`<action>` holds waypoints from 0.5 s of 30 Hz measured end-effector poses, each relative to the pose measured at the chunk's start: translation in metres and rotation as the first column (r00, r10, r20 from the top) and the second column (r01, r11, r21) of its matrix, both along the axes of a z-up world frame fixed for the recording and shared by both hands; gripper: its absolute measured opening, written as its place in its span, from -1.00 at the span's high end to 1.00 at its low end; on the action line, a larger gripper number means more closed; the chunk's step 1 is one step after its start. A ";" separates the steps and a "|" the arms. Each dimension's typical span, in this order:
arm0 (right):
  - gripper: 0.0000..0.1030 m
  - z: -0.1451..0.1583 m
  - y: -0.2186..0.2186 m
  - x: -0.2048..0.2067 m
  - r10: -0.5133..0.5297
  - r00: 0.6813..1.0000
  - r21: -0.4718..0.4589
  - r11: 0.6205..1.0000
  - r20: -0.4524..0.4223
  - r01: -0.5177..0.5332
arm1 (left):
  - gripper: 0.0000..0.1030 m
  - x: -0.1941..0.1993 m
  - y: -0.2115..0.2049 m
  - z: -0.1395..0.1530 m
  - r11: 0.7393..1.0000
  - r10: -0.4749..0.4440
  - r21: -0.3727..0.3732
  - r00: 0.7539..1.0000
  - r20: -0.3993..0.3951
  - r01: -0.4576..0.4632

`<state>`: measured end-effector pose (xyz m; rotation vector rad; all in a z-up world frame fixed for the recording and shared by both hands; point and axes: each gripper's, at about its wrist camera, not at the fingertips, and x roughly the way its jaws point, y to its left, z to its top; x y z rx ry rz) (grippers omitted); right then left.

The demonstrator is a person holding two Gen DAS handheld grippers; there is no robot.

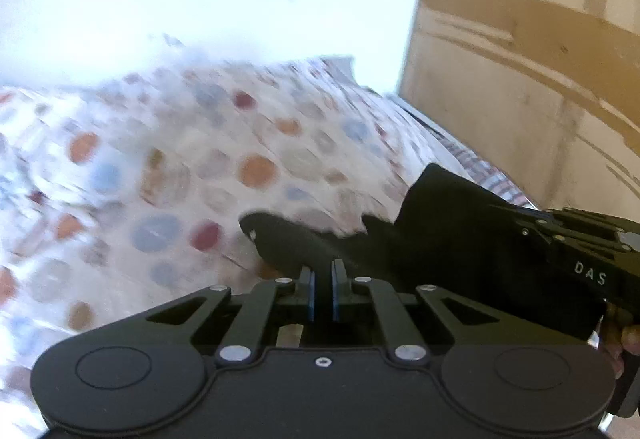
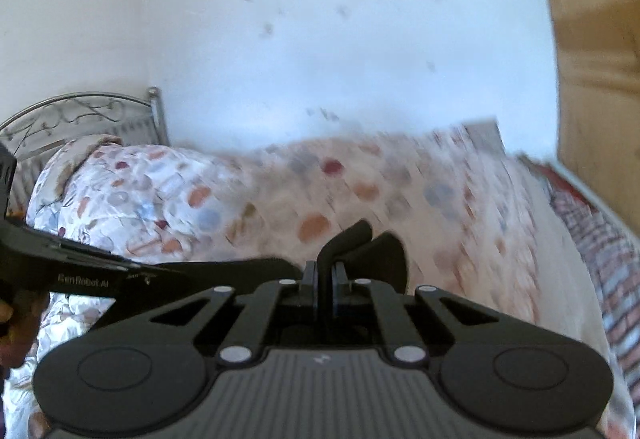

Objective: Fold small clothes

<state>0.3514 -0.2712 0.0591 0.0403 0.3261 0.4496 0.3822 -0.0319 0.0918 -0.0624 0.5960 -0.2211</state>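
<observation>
both grippers have their jaws clamped on one black garment (image 1: pixel 440 223), each pinching a separate edge so the cloth hangs stretched between them, clear of the bed. the left gripper (image 1: pixel 322 271) bites the near hem while the right gripper (image 2: pixel 325 271) grips a bunched fold that sticks up past its pads. holding it aloft at two points likely serves to shake it flat before laying it on the dotted duvet (image 1: pixel 168 167) below. the white wall (image 2: pixel 360 39) and metal headboard (image 2: pixel 80 111) sit behind, blurred.
</observation>
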 end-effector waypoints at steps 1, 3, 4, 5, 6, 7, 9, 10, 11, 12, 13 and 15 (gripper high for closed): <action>0.86 0.004 0.011 0.000 0.010 1.000 -0.003 1.000 0.024 -0.010 | 0.87 -0.004 0.010 0.004 1.000 0.019 0.004 1.000 0.018 -0.019; 0.86 0.009 0.030 -0.001 0.031 0.998 0.004 0.999 0.063 -0.032 | 0.87 -0.016 0.029 0.011 0.998 0.059 0.011 0.996 0.060 -0.060; 0.86 0.009 0.041 -0.003 0.044 0.995 0.007 0.999 0.087 -0.045 | 0.87 -0.023 0.038 0.014 0.996 0.081 0.022 0.993 0.082 -0.083; 0.86 0.009 0.052 -0.006 0.055 0.992 0.008 0.998 0.110 -0.056 | 0.87 -0.031 0.045 0.014 0.994 0.099 0.039 0.990 0.105 -0.103; 0.86 0.005 0.065 -0.009 0.071 0.989 0.010 0.997 0.132 -0.073 | 0.87 -0.042 0.053 0.013 0.990 0.114 0.063 0.984 0.134 -0.123; 0.87 0.003 0.073 -0.013 0.082 0.987 0.015 0.996 0.140 -0.085 | 0.87 -0.052 0.059 0.011 0.987 0.125 0.078 0.980 0.153 -0.138; 0.91 -0.009 0.090 -0.023 0.113 0.984 0.032 0.992 0.136 -0.118 | 0.87 -0.072 0.074 0.000 0.981 0.159 0.088 0.974 0.161 -0.175; 0.93 -0.016 0.096 -0.027 0.124 0.984 0.032 0.991 0.126 -0.129 | 0.87 -0.081 0.082 -0.009 0.979 0.172 0.084 0.974 0.147 -0.186; 0.93 -0.025 0.102 -0.031 0.136 0.985 0.032 0.990 0.107 -0.140 | 0.88 -0.087 0.089 -0.018 0.977 0.186 0.079 0.975 0.123 -0.197; 0.93 -0.033 0.107 -0.033 0.144 0.986 0.031 0.989 0.081 -0.147 | 0.90 -0.092 0.095 -0.031 0.974 0.207 0.077 0.975 0.081 -0.213; 0.93 -0.041 0.110 -0.035 0.148 0.987 0.029 0.988 0.055 -0.150 | 0.90 -0.095 0.102 -0.041 0.972 0.222 0.070 0.974 0.046 -0.225; 0.93 -0.058 0.111 -0.035 0.137 0.991 0.022 0.990 -0.009 -0.137 | 0.90 -0.105 0.113 -0.062 0.965 0.260 0.045 0.966 -0.002 -0.259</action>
